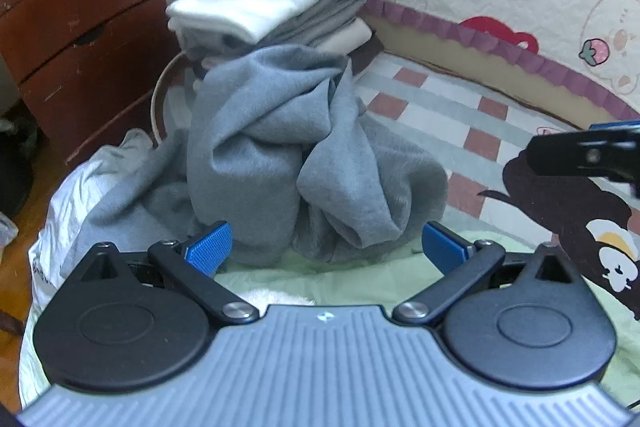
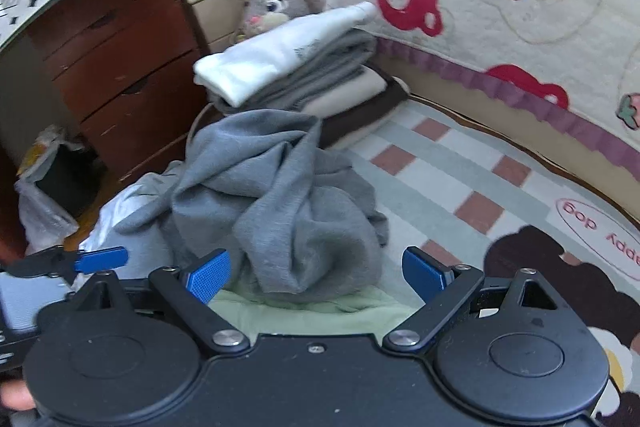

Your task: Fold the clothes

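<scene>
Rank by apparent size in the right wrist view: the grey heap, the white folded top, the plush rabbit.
1. Grey heap, though nearest the camera.
2. White folded top.
3. Plush rabbit, farthest and partly hidden.
</scene>
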`<state>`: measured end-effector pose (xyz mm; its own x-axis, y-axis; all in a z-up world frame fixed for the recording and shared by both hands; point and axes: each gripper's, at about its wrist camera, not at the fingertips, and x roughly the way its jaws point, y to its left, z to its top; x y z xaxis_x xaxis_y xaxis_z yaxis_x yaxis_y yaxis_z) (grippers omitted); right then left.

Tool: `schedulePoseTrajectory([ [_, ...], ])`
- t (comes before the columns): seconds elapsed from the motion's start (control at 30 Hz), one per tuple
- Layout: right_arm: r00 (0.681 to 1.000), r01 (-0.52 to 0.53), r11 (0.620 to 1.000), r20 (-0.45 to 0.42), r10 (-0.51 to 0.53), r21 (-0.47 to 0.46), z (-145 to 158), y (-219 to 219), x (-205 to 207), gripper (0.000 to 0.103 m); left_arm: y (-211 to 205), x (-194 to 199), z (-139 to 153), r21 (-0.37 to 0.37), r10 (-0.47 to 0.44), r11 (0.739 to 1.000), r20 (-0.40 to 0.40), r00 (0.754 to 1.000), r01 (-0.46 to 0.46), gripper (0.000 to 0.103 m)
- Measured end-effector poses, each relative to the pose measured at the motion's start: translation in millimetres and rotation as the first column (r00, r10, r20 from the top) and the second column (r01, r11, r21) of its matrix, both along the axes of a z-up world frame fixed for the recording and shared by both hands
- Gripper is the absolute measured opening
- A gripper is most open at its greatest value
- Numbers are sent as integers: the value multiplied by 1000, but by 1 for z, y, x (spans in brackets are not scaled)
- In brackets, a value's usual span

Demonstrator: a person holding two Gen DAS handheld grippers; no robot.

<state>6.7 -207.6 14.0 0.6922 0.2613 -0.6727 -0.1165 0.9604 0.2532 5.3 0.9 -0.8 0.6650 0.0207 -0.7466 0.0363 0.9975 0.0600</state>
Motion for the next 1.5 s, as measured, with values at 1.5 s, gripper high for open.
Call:
schedulePoseTrajectory([
  [1.5,998,-54,998,-16,54,-12,-8,11,-2,95,1,4,-6,-81,-77,994,2,997,77,103],
])
